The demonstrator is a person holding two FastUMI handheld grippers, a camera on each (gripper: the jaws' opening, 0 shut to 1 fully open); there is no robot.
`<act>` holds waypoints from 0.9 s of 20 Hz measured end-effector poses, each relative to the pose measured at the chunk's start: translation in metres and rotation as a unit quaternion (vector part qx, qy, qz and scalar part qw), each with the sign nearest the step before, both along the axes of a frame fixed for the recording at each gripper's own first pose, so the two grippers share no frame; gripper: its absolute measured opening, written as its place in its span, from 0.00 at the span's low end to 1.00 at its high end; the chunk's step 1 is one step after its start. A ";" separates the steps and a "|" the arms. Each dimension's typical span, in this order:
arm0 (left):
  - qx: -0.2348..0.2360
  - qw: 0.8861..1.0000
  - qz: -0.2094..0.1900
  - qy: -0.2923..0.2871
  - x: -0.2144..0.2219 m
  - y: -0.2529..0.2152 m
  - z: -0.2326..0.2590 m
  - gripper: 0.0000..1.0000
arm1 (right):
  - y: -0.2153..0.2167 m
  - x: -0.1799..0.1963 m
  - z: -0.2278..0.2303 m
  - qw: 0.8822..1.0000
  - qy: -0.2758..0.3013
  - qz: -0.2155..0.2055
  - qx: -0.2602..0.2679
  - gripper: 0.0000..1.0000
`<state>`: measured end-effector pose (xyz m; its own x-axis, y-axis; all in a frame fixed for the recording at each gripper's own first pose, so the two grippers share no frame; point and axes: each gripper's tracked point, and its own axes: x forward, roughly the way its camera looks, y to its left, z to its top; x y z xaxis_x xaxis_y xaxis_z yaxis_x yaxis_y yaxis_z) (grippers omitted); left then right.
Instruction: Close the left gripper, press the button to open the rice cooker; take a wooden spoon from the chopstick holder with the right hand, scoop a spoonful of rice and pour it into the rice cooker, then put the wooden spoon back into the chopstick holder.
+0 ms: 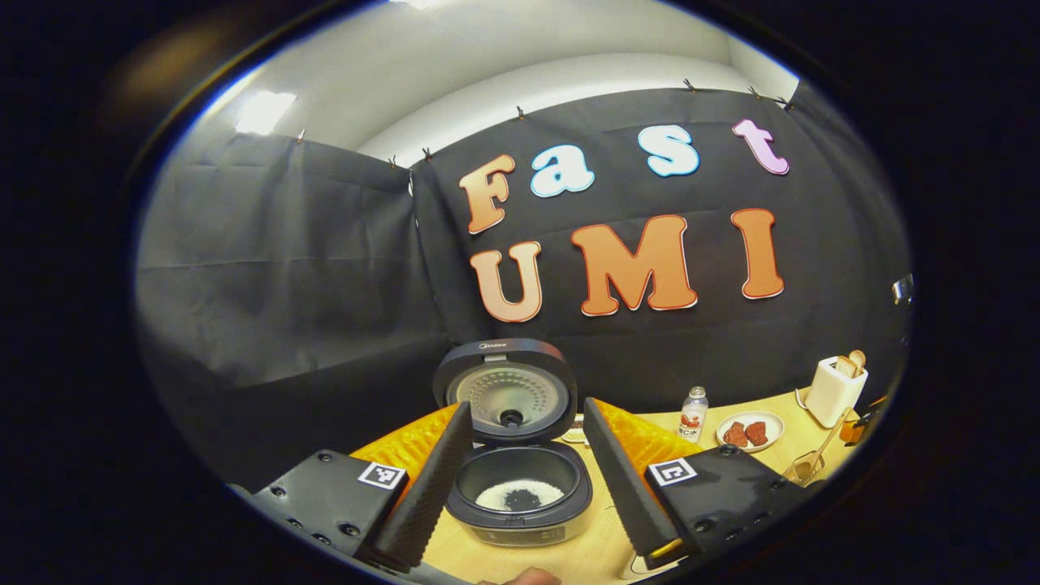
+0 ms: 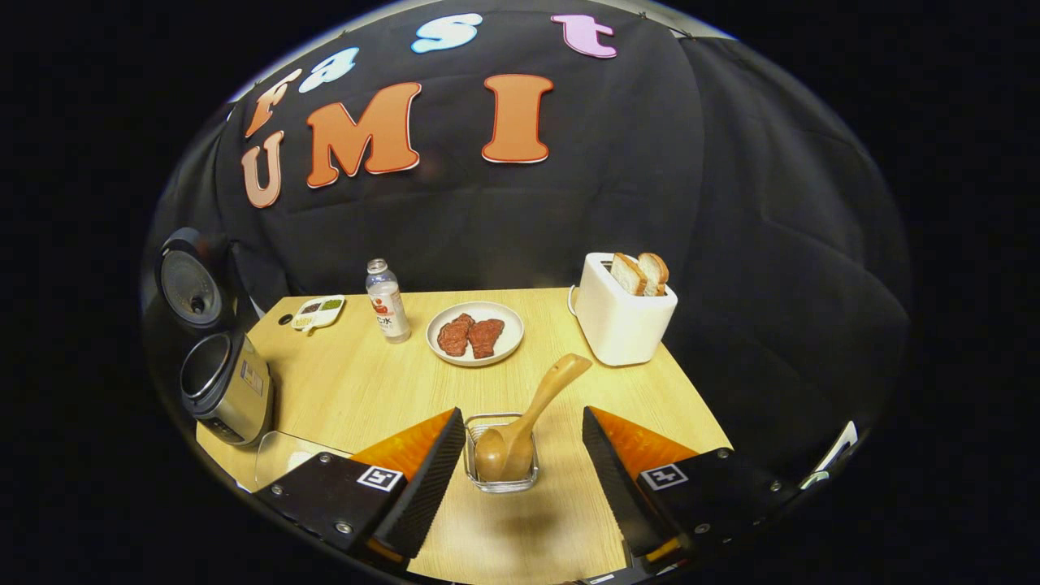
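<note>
The rice cooker [image 1: 520,508] stands with its lid [image 1: 508,390] raised; white rice with a dark patch lies in the pot. My left gripper [image 1: 526,404] is open in front of it, one finger on each side, touching nothing. In the right gripper view the wooden spoon [image 2: 540,402] leans in the clear chopstick holder [image 2: 501,481], bowl end down. My right gripper [image 2: 522,412] is open just before the holder, its fingers apart from the spoon. The cooker [image 2: 227,390] sits at the table's left edge there. The holder [image 1: 804,467] also appears far right in the left gripper view.
On the wooden table [image 2: 349,390] stand a small bottle [image 2: 387,313], a plate of reddish-brown pieces [image 2: 475,333], a white toaster holding bread [image 2: 621,321] and a small sectioned dish [image 2: 318,313]. A clear container [image 2: 280,455] sits near the front left edge.
</note>
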<state>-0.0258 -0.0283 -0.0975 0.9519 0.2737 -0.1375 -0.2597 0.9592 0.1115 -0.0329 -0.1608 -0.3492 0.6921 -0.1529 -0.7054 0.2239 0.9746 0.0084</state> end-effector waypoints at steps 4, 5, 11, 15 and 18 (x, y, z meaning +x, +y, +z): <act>0.008 1.000 0.004 0.006 -0.016 -0.012 -0.001 0.98 | -0.009 -0.009 -0.024 1.000 0.018 -0.007 0.024 0.91; 0.008 1.000 0.003 0.008 -0.018 -0.015 -0.001 0.98 | -0.010 -0.006 -0.030 0.999 0.018 -0.004 0.029 0.91; 0.042 0.999 0.014 0.024 -0.042 -0.019 0.002 1.00 | -0.018 0.031 -0.073 0.997 0.032 0.000 0.064 0.90; 0.057 0.997 0.027 0.040 -0.054 -0.011 0.001 1.00 | -0.014 0.053 -0.102 0.994 0.047 -0.009 0.096 0.81; 0.062 0.996 0.037 0.054 -0.060 -0.006 -0.004 1.00 | -0.009 0.064 -0.111 0.993 0.042 -0.013 0.111 0.66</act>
<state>-0.0856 -0.0342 -0.1013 0.9097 0.3643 -0.1992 -0.3096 0.9149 0.2591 0.0316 -0.1699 -0.4597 0.6273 -0.0053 -0.7788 0.2585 0.9447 0.2018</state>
